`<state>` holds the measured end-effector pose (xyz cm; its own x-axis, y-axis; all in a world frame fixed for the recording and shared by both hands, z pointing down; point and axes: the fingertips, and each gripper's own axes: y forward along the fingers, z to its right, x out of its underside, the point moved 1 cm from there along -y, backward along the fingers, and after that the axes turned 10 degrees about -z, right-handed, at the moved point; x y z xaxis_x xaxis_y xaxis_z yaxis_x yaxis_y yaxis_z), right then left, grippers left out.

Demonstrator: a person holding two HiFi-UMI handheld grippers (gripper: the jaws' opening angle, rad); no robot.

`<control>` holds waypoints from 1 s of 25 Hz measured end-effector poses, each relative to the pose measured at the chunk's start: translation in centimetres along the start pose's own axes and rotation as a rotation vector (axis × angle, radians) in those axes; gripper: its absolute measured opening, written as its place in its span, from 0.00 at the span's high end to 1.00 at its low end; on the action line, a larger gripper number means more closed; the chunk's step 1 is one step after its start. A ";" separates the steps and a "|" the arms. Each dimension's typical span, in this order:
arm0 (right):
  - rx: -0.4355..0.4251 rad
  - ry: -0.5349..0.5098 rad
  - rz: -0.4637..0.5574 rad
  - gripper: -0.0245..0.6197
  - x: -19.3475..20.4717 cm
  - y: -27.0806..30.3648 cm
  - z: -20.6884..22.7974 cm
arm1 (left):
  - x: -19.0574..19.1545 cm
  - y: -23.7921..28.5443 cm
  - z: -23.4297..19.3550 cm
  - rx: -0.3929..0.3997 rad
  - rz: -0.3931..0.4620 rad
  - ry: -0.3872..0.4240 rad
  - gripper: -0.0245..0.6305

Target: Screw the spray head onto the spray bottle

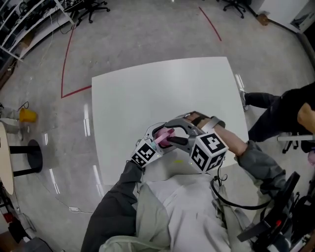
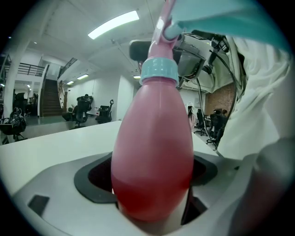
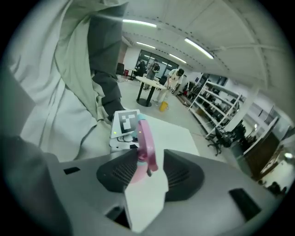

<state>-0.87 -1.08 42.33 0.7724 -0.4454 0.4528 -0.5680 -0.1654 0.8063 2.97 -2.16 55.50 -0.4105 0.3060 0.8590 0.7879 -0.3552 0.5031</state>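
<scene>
I hold a pink spray bottle (image 2: 152, 152) upright between the jaws of my left gripper (image 2: 152, 186), which are shut on its wide belly. A pale blue collar (image 2: 158, 71) sits on the neck, with the pink spray head (image 2: 162, 27) above it. My right gripper (image 3: 145, 170) comes at the top from the other side, its pads closed on the pink spray head (image 3: 145, 140). In the head view both grippers meet over the white table's (image 1: 147, 93) near edge: left gripper (image 1: 158, 143), right gripper (image 1: 173, 139), spray head (image 1: 165, 135) between them.
A second person (image 1: 285, 108) sits just off the table's right edge. On the floor are red tape lines (image 1: 66, 59), a yellow object (image 1: 27, 115) and a black round stand base (image 1: 34, 155) at the left. Office chairs (image 1: 91, 7) stand at the far side.
</scene>
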 end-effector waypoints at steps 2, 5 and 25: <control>-0.054 0.032 -0.020 0.79 -0.4 0.1 -0.8 | 0.0 0.0 0.2 -0.004 0.007 -0.002 0.30; -0.027 0.138 -0.119 0.81 -0.1 0.2 -1.1 | 0.3 0.2 0.2 -0.012 -0.004 -0.005 0.30; -0.164 0.390 0.057 0.85 2.2 -0.2 -1.7 | 0.7 0.2 0.6 0.079 -0.029 0.058 0.30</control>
<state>1.43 -0.56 43.82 0.8086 -0.0782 0.5832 -0.5846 0.0058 0.8113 3.15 -1.47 56.19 -0.4576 0.2628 0.8494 0.8080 -0.2758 0.5206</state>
